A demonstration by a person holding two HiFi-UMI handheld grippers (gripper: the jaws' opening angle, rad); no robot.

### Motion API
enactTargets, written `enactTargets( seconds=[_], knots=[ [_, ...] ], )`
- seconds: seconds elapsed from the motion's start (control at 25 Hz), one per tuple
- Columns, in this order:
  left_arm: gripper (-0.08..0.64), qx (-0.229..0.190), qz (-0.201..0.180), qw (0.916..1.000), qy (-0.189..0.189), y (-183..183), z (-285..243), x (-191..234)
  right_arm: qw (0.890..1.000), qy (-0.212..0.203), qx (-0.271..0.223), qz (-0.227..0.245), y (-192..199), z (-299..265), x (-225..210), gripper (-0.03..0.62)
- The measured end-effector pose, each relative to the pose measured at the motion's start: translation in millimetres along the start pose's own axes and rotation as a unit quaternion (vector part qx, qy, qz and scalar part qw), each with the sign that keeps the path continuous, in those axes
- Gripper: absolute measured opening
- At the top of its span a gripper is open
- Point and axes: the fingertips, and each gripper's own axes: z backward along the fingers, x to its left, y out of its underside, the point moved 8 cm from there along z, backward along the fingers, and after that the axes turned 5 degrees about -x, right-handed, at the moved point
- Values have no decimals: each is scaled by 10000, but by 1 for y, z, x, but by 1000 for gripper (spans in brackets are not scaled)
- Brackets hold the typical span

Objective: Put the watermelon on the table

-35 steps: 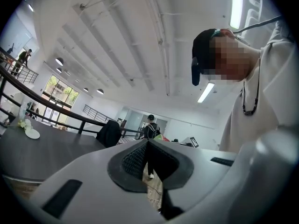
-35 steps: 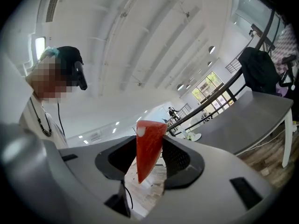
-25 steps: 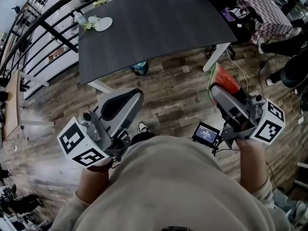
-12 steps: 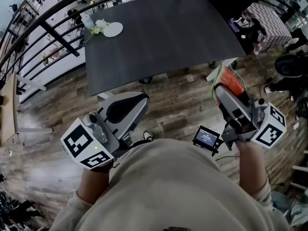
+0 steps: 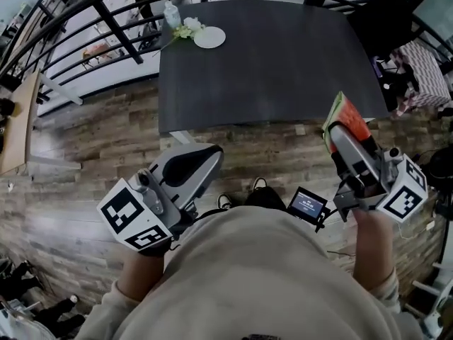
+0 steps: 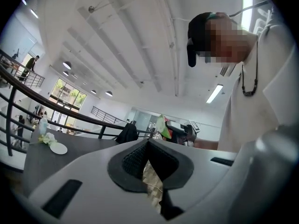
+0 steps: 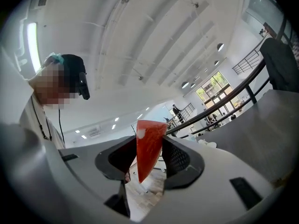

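Head view: dark counter [image 5: 269, 62] ahead. Short of its near edge, the left tongs [image 5: 211, 154] are clenched on nothing. The right tongs [image 5: 338, 132] grasp the watermelon slice [image 5: 352, 119], held in the air at that edge, near the counter's right corner. A white plate [image 5: 209, 37] sits on the counter's far left corner.

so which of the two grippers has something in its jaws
The right gripper: a red watermelon slice is clamped between its jaws. The left gripper has its jaws together on nothing.

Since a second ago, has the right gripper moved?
Yes: the right gripper, shut on the watermelon slice, has come forward to the near edge of the table.
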Motion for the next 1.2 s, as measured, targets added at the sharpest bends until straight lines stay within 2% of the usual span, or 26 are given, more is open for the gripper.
enactTargets(
  seconds=[0.28,0.6,0.84,1.0,1.2],
  knots=[
    [2,-119,-128,9989,-434,-9,-8,20,9988,-407,203,-173,-2,-39,-29,181],
    [2,-14,-145,9981,-599,-14,-70,35,9952,-895,331,-208,-34,-64,-80,181],
    [2,159,22,9987,-487,-11,-130,53,9945,-978,275,-259,-55,-68,-124,181],
    [2,-21,481,9970,-614,-15,-168,67,9944,-973,339,-255,-68,-55,-155,181],
    [2,212,421,9975,-530,-12,-214,78,9958,-740,326,-429,-73,-24,-200,181]
  ],
)
